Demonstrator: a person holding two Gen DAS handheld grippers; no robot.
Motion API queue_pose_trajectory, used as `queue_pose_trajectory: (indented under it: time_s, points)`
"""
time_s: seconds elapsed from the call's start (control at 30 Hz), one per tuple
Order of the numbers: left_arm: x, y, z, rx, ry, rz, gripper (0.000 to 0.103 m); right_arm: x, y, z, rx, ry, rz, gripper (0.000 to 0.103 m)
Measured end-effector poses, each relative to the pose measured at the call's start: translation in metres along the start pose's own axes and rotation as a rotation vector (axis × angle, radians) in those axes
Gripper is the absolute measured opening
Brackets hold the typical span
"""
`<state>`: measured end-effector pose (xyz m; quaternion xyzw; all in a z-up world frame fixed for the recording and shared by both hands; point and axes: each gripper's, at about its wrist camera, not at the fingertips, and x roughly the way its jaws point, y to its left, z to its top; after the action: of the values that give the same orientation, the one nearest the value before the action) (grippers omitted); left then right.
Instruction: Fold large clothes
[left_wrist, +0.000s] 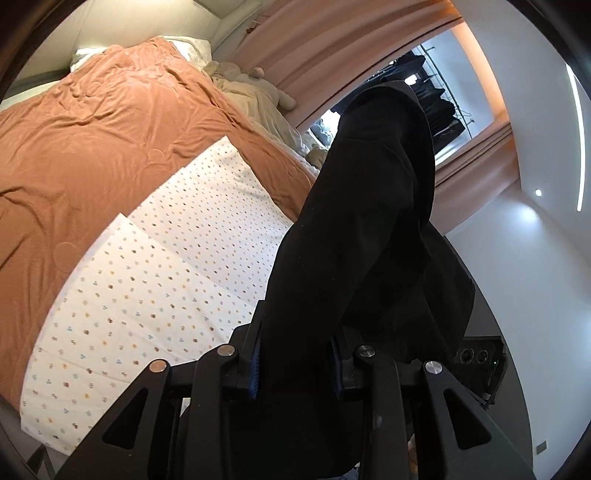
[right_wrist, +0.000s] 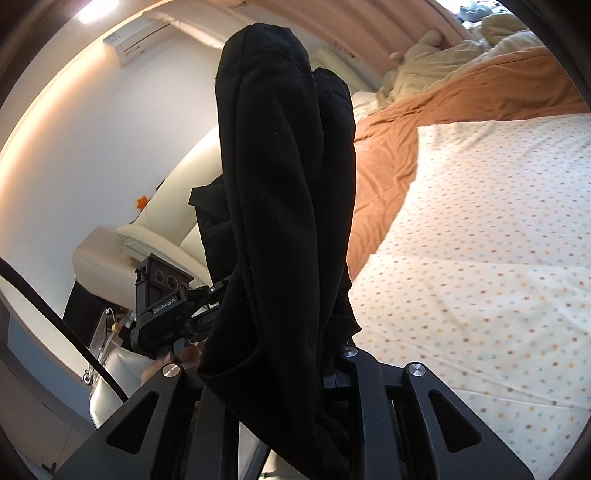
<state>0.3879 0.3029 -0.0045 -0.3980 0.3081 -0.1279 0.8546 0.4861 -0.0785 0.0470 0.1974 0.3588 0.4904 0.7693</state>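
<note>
Left wrist view shows a black garment (left_wrist: 369, 229) of thick, matte, soft cloth bunched into a long roll that rises from between the left gripper (left_wrist: 295, 365), whose blue-edged pads clamp it with a narrow gap. Its upper part blocks much of the room behind, and its lower end drops out of sight under the linkage. In the right wrist view the same black garment (right_wrist: 280, 206) stands up in two rounded folds out of the right gripper (right_wrist: 317, 373), which pinches it tightly; the fingertips themselves are buried in cloth. Off to the side there, the left gripper (right_wrist: 207, 295) appears from outside, and white lettering on its body reads "GenRobot.AI". The garment hangs in the air above the edge of a bed, not lying on it. Under it spreads a smooth white sheet (left_wrist: 155, 280) printed with small coloured dots, creased in straight fold lines. Beyond that lies a rumpled rust-orange blanket (left_wrist: 110, 140), then a cream quilt (left_wrist: 255, 99). Pink curtains (left_wrist: 332, 48) hang behind. An air conditioner (right_wrist: 136, 40) sits high on the wall; its label is too small to read.
</note>
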Motion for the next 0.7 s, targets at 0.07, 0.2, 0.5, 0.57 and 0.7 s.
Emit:
queue_pose_trajectory:
  time_s: [0.07,0.2,0.5,0.57,0.7]
  points:
    - [-0.017,0.018,0.007,-0.018,-0.019,0.004,0.029,0.019,0.008,-0.001,-0.013,0.013,0.009,0.013]
    - [-0.044,0.046,0.015,-0.035,-0.049,0.030,0.029,0.064,0.026,-0.005,-0.031,0.045,0.031,0.013]
    - [-0.108,0.108,0.042,-0.063,-0.118,0.076,0.029,0.172,0.071,-0.004,-0.110,0.134,0.099,0.013]
    - [-0.121,0.118,0.044,-0.066,-0.132,0.096,0.029,0.196,0.083,-0.005,-0.133,0.155,0.116,0.013]
    - [-0.143,0.130,0.053,-0.063,-0.158,0.142,0.029,0.240,0.099,-0.010,-0.151,0.190,0.155,0.013]
